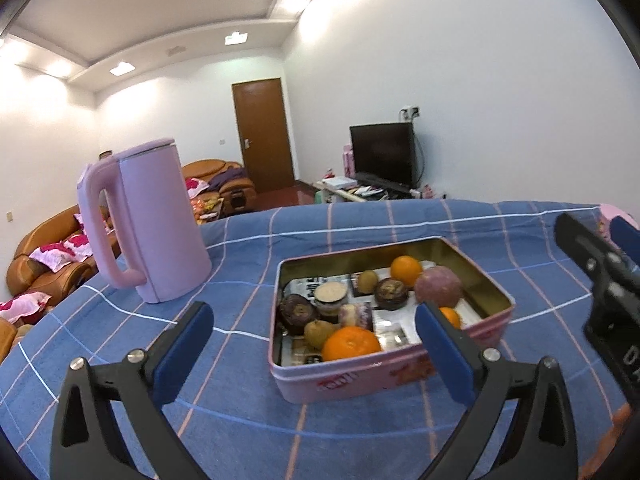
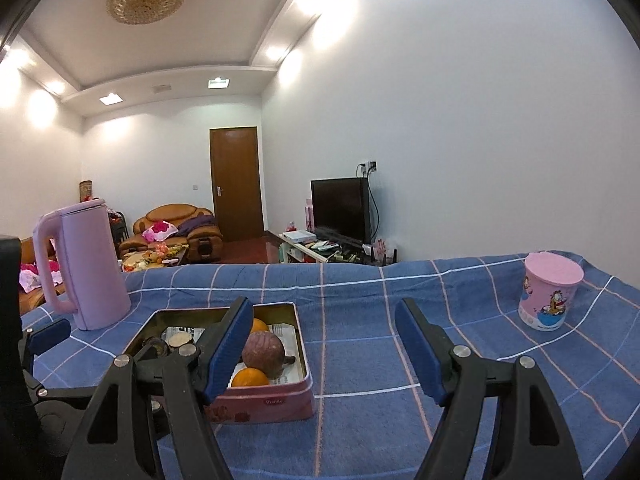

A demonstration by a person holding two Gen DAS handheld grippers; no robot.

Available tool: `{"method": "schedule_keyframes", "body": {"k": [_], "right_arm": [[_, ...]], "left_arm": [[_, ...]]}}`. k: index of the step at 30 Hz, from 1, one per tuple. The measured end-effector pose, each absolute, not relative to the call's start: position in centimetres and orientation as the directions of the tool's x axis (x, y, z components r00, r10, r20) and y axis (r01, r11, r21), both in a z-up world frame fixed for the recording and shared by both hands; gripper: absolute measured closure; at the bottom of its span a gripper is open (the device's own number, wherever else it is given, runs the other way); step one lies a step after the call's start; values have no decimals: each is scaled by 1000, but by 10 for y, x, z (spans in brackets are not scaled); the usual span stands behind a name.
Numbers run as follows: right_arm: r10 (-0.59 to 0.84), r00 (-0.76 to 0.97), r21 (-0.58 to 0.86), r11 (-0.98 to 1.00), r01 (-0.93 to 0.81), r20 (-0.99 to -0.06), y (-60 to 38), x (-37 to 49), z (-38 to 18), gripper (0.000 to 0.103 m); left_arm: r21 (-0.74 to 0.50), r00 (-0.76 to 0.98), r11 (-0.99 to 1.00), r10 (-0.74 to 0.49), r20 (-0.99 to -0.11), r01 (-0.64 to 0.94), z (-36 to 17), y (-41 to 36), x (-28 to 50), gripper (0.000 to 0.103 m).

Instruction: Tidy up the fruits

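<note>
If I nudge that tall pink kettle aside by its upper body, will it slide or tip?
The pink kettle stands tall on a narrow base, so a high push would probably tip it. The checked cloth under it looks soft and may drag or bunch rather than let it slide. Its handle juts to one side, likely biasing a fall that way. How full it is cannot be seen.

A tall pink plastic kettle (image 1: 154,220) stands on a blue checked tablecloth (image 2: 360,320); a lidded pink cartoon cup (image 2: 549,290) sits well apart, with a black television (image 2: 340,208) beyond.

Black left gripper (image 1: 314,350), blue pads (image 1: 182,354), silver screws
</note>
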State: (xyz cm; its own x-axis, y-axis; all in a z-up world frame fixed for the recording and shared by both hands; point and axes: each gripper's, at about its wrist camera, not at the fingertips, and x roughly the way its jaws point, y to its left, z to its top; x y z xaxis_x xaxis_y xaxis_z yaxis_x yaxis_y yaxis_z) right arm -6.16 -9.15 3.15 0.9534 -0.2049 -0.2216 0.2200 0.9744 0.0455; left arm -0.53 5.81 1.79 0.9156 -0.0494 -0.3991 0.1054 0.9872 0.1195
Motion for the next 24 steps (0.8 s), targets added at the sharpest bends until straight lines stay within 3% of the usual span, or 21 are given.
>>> {"method": "schedule_keyframes", "body": {"k": [24], "right_arm": [[-219,949,57,970,237,-226,-97,-73,30,28]], "left_arm": [[111,908,987,-58,-415,113,14,57,-10,0]]}}
